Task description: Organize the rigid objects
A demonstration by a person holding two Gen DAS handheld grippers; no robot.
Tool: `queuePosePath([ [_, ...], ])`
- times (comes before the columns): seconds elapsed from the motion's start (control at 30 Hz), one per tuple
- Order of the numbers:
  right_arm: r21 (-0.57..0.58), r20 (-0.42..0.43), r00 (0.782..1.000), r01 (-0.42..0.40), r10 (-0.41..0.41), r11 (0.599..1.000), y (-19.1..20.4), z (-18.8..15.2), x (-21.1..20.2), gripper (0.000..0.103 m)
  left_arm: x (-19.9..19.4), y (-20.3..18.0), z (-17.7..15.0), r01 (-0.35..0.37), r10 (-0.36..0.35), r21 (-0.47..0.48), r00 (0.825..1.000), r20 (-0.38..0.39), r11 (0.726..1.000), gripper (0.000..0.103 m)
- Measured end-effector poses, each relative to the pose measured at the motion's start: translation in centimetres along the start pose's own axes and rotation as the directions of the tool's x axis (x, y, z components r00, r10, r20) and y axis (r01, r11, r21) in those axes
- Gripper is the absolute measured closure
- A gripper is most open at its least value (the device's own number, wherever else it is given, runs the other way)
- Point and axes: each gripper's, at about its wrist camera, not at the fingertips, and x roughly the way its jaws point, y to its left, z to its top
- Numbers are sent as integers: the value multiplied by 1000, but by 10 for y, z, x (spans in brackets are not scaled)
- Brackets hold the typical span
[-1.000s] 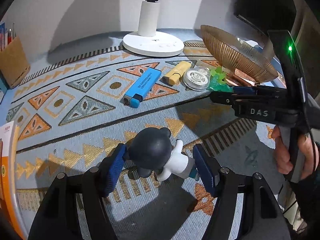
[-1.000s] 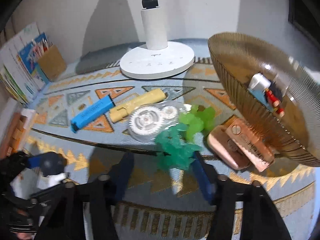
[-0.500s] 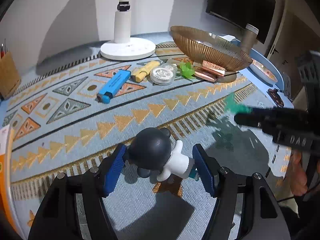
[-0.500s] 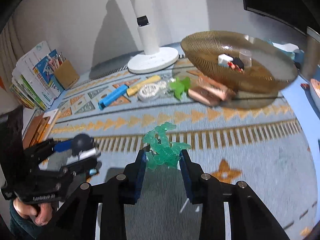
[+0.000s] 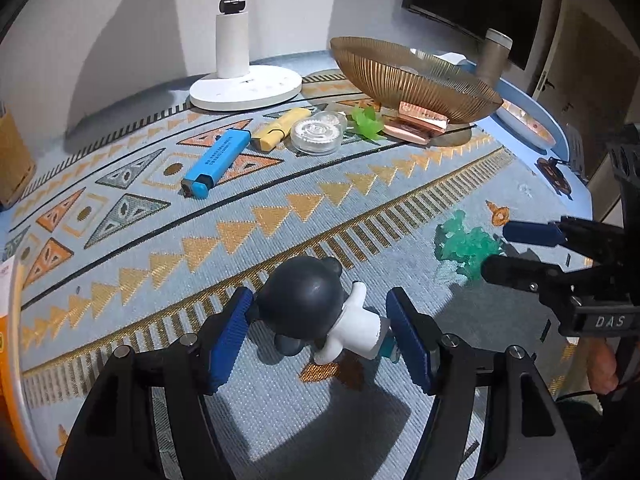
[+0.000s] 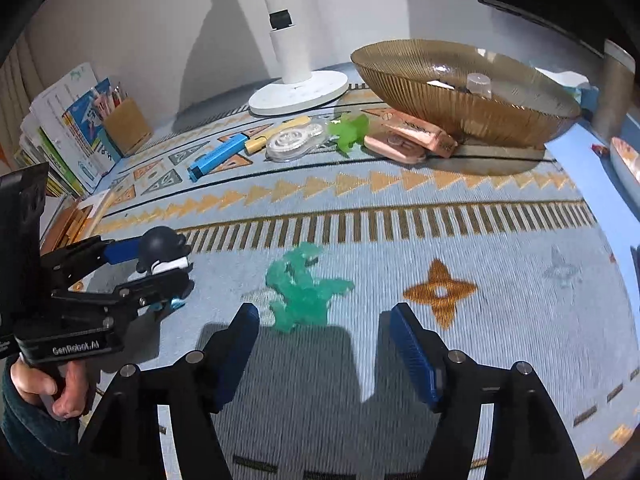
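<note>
With right gripper opening off the green toy, keep left gripper clamped on the figurine, lower gently.

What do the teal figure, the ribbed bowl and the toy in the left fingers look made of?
Teal figure: translucent, knobbly, looks like soft rubber or moulded plastic; can't tell which.
Ribbed bowl: amber and see-through with fine ribs, so tinted glass or clear plastic.
Toy: smooth matte dark head, glossy white body, probably hard plastic or vinyl.
</note>
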Motion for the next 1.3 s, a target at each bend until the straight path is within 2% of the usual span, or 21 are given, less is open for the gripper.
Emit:
queuePosePath([
  [0.07, -26, -7, 1000, 7, -7, 1000, 5, 4, 6, 40, 0, -1, 0, -8, 8, 3, 1000, 1, 1000, 36],
  [0.1, -44, -10, 1000, 17, -17, 999, 10, 5, 9, 55, 0, -1, 0, -10, 10, 3, 1000, 1, 1000, 36],
  [0.17, -77, 13, 997, 80, -79, 994, 18, 3, 13, 69, -1, -2, 0, -14, 14, 4, 1000, 3, 1000, 36],
  [0.23, -104, 43, 996, 87, -83, 991, 27, 1, 9, 70, -3, -5, 0, -33, 33, 10, 999, 10, 999, 37],
  [0.3, -99, 67, 996, 60, -54, 993, 28, 1, 0, 70, -7, -8, 2, -45, 44, 19, 999, 31, 999, 37],
  [0.37, -89, 106, 993, 69, -60, 994, 23, 6, -16, 71, -15, -8, 6, -15, 15, -16, 998, 57, 1000, 37],
  [0.43, -59, 166, 983, 89, -79, 994, 12, 19, -43, 71, -35, -10, 21, 16, -10, -52, 993, 120, 998, 37],
  [0.5, -23, 236, 966, 111, -102, 994, -2, 35, -73, 70, -62, -21, 45, -5, 14, -42, 978, 210, 999, 37],
  [0.57, 22, 321, 937, 141, -140, 990, -20, 53, -108, 70, -84, -31, 67, 7, 2, -31, 959, 285, 1000, 37],
  [0.63, 73, 406, 894, 176, -190, 982, -41, 74, -145, 70, -105, -45, 96, 38, -32, -7, 931, 362, 999, 37],
  [0.7, 99, 444, 866, 205, -228, 974, -54, 89, -166, 70, -112, -56, 122, 52, -49, 3, 916, 398, 999, 37],
  [0.77, 126, 468, 842, 238, -269, 963, -69, 104, -179, 70, -107, -69, 146, 78, -76, 12, 909, 409, 997, 37],
  [0.83, 141, 464, 833, 266, -301, 954, -79, 114, -179, 70, -86, -84, 168, 91, -95, 29, 918, 386, 995, 37],
  [0.93, 160, 427, 850, 265, -309, 951, -98, 126, -163, 70, -46, -105, 184, 111, -120, 44, 940, 319, 993, 37],
  [1.03, 177, 350, 890, 244, -293, 953, -119, 137, -132, 70, 0, -126, 189, 123, -132, 53, 961, 242, 991, 37],
  [1.1, 183, 290, 916, 231, -277, 956, -133, 138, -111, 70, 25, -135, 190, 129, -138, 58, 970, 198, 990, 37],
  [1.17, 185, 240, 932, 231, -272, 955, -145, 139, -92, 70, 48, -141, 191, 140, -147, 55, 977, 157, 989, 37],
  [1.3, 198, 178, 950, 222, -258, 955, -168, 141, -67, 70, 83, -151, 195, 153, -157, 52, 983, 94, 987, 37],
])
